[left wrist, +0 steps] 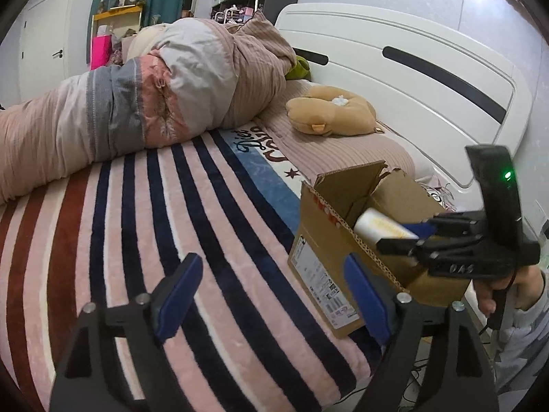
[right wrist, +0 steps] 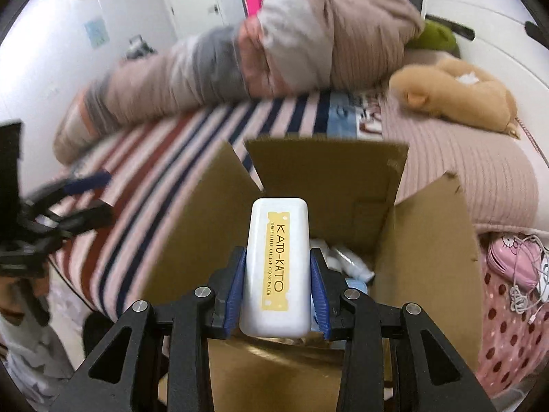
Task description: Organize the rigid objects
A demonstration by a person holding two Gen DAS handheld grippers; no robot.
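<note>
Over the open cardboard box [right wrist: 329,178] that sits on the striped blanket [left wrist: 144,226] near the bed's side edge and toward its headboard [left wrist: 405,79] end, the right tongs [right wrist: 278,285] hold a white concealer case [right wrist: 277,264] marked KATO-KATO, blue pads pressed against its two long sides. The case points forward, its far end above the box's interior, where pale items already lie; what they are cannot be made out. From the left wrist view the same case [left wrist: 381,228] shows just inside the box's [left wrist: 329,240] upper opening, clear of the raised flaps. The left tongs [left wrist: 274,292] hang wide apart and empty above the blanket, just beside the box's labelled wall. The step in hand appears to be placing the case in the box. Doing it well likely means lowering the case past the flaps until it nears the contents, then easing the pads apart so it settles flat rather than drops. A rolled quilt [left wrist: 144,103] and a tan plush toy [left wrist: 333,110] lie further up the bed, well apart from the box.
</note>
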